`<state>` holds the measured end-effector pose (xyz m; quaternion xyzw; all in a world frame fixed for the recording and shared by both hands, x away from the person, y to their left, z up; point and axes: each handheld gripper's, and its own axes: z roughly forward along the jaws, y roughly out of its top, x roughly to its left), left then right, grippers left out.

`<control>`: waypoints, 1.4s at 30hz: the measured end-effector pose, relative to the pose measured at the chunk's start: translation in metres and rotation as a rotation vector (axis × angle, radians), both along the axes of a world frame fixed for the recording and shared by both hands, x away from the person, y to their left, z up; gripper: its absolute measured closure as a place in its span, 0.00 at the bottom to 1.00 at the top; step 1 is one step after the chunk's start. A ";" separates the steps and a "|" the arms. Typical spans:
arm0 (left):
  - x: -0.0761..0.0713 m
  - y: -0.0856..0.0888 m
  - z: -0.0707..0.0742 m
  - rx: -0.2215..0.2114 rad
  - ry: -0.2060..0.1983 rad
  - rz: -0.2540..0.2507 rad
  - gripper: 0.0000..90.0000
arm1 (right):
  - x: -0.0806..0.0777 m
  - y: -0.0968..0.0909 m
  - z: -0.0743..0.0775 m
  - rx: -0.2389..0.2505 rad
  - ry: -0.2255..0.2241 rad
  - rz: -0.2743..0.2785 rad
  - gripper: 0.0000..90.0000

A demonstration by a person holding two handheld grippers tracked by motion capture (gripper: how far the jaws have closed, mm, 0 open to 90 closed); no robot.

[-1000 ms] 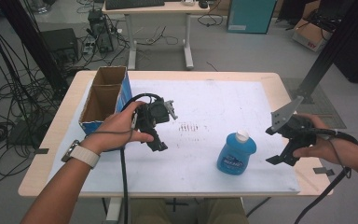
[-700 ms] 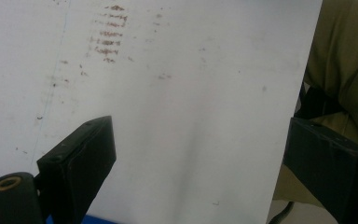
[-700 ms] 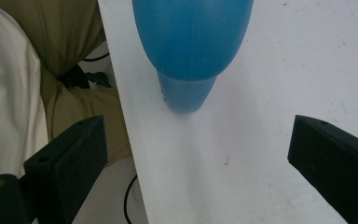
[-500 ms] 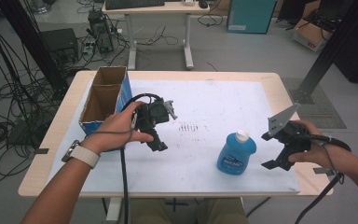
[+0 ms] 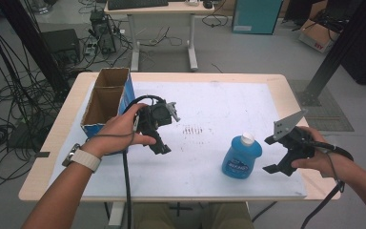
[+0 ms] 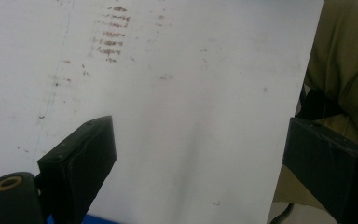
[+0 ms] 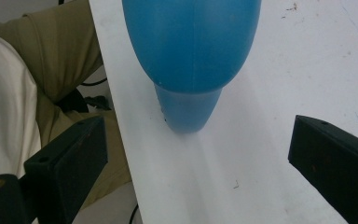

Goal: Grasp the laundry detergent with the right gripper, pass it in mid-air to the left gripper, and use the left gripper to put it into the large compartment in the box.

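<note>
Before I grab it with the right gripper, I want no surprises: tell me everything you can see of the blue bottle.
The blue bottle looks like glossy, see-through blue plastic with a white cap and a blue label with white lettering too small to read. It stands upright on the white table sheet, near the front edge, right of centre. Nothing touches it but the sheet. The right gripper waits just to its right, fingers open and aimed at it.

Upright blue bottle (image 5: 241,159), white cap
</note>
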<state>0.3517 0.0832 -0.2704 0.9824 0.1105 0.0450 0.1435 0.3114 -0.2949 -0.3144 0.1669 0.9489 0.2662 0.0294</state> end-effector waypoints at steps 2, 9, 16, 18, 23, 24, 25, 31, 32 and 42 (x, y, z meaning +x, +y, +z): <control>0.000 0.000 0.000 -0.002 -0.002 0.000 0.11 | -0.001 0.000 -0.003 0.013 -0.007 -0.009 0.05; 0.000 0.000 0.000 -0.004 -0.005 0.001 0.11 | -0.002 -0.001 -0.008 0.040 -0.015 -0.019 0.06; -0.001 0.001 0.001 -0.008 -0.001 0.004 0.11 | -0.002 -0.001 -0.012 0.055 -0.027 -0.010 0.06; -0.001 0.001 0.000 -0.008 -0.002 0.004 0.11 | -0.002 -0.001 -0.012 0.058 -0.030 -0.010 0.06; -0.001 0.000 0.000 -0.007 -0.008 0.000 0.11 | -0.002 0.000 -0.016 0.071 -0.035 -0.006 0.06; -0.001 0.000 0.000 -0.008 -0.007 0.001 0.11 | -0.002 0.000 -0.016 0.071 -0.035 -0.006 0.06; -0.001 0.000 0.000 -0.008 -0.008 0.001 0.11 | -0.003 0.001 -0.017 0.073 -0.031 -0.015 0.06; -0.001 0.000 -0.001 -0.005 -0.004 0.003 0.11 | -0.003 0.000 -0.018 0.083 -0.045 -0.012 0.06; -0.001 -0.001 -0.002 -0.007 -0.002 0.003 0.11 | -0.003 0.000 -0.018 0.090 -0.051 -0.014 0.06; -0.001 -0.001 -0.002 -0.009 -0.002 0.003 0.11 | -0.004 -0.002 -0.020 0.125 -0.087 -0.019 0.06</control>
